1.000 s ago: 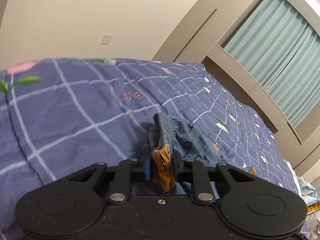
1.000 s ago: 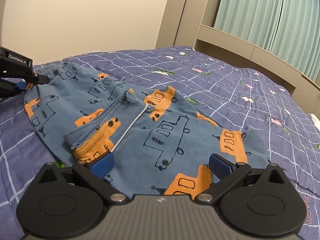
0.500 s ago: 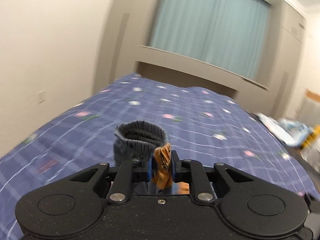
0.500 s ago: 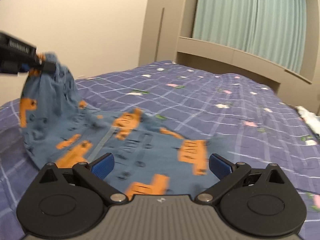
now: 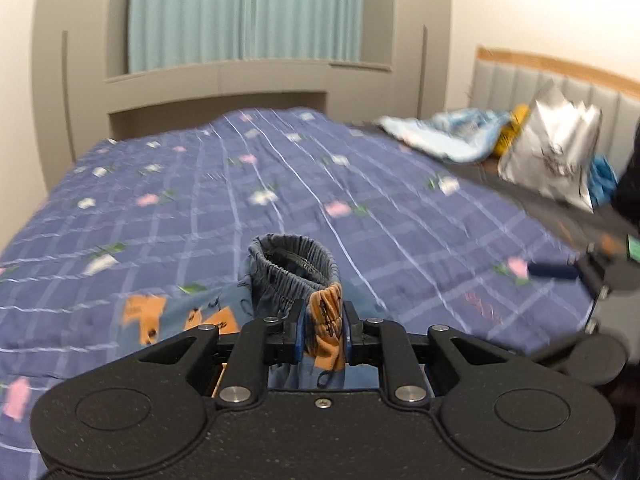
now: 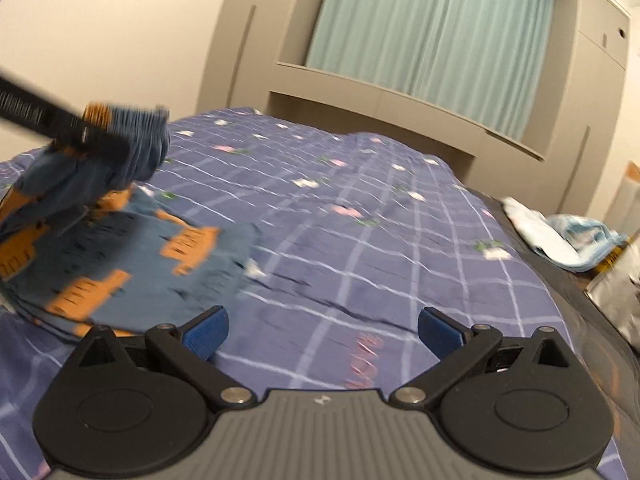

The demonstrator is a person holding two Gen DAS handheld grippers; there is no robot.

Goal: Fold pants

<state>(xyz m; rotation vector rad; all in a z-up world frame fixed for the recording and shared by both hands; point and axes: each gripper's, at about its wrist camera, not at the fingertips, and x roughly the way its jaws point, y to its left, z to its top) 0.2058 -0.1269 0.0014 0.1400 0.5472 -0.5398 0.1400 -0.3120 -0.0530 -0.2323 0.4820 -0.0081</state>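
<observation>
Up close, our left gripper (image 5: 322, 330) has its jaws pressed together on the pants (image 5: 294, 268), pinching a bunch of blue and orange cloth at the elastic waistband. That band curls into a loop just past the fingertips. More of the pants spreads flat on the bed (image 5: 280, 184) to the left below it.

From the right wrist view we see the same pants (image 6: 120, 264) at the left side, one part lying on the bed (image 6: 360, 248) and one part lifted and bunched where the left gripper (image 6: 96, 136) grips it. That corner is blurred, so we cannot make out the fold lines there.

Our right gripper (image 6: 322, 330) has its jaws spread wide, with only quilt between its blue pads (image 6: 206, 330). It sits just beside the near edge of the pants, not touching them as far as we can tell. In the left view the right gripper (image 5: 576, 272) shows at the far right, blurred.

Beyond the quilt edge, a pale blue cloth (image 5: 440, 136) and a silver bag (image 5: 552, 156) lie near a grey headboard (image 5: 520, 80). A teal curtain (image 6: 432, 36) hangs behind the bed.
</observation>
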